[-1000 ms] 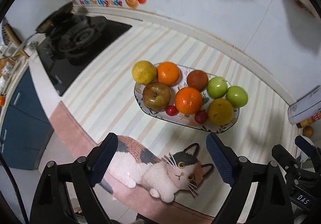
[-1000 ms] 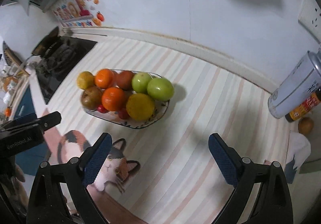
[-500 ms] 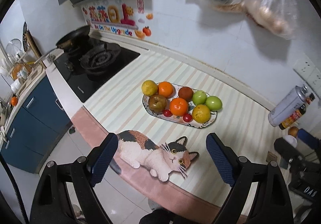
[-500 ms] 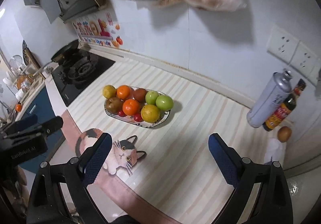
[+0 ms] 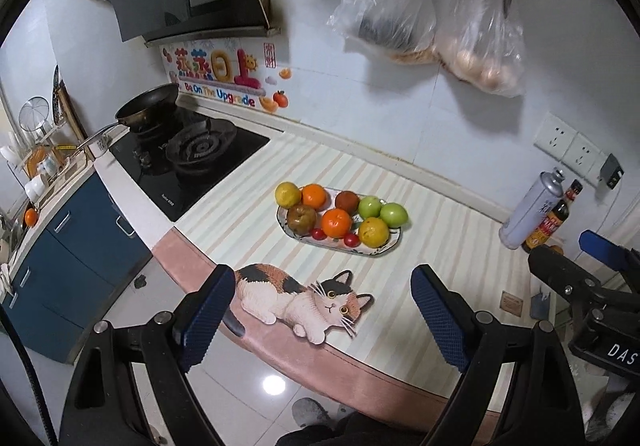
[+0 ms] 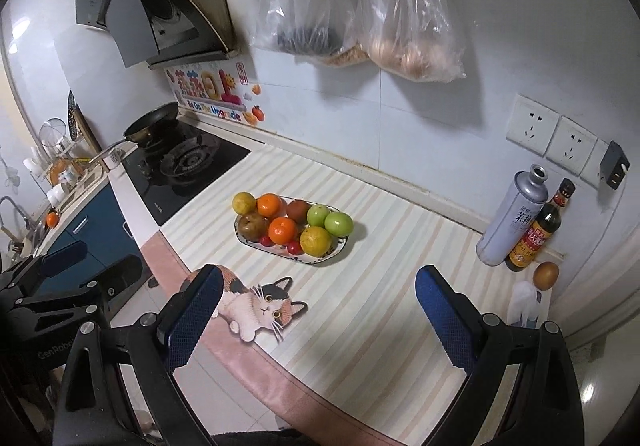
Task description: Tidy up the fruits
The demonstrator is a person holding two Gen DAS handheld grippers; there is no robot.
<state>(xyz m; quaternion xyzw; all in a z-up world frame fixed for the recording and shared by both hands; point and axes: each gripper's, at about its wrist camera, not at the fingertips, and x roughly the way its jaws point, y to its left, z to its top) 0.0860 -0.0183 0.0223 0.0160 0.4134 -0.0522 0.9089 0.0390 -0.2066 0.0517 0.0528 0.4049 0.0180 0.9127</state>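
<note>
plate: oval white patterned ceramic plate (image 5: 394, 245) mid-counter on the striped cream mat (image 5: 452, 262); right of the black gas stove (image 5: 188, 162)
fruit: all on plate; two green apples (image 5: 382, 209) far right; two oranges (image 5: 337, 223); yellow citrus (image 5: 373, 232) near right; brown apple (image 5: 301, 217) near left; small red tomatoes (image 5: 318, 233) on near edge
left gripper (image 5: 320, 314): blue pads wide apart, nothing between; well short of plate, above the printed calico cat (image 5: 304, 296)
right gripper (image 6: 316, 314): pads wide apart, empty; well short of plate
far right: grey metal canister (image 6: 514, 216) touching dark sauce bottle (image 6: 538, 228); brown egg (image 6: 545, 275) nearer
</note>
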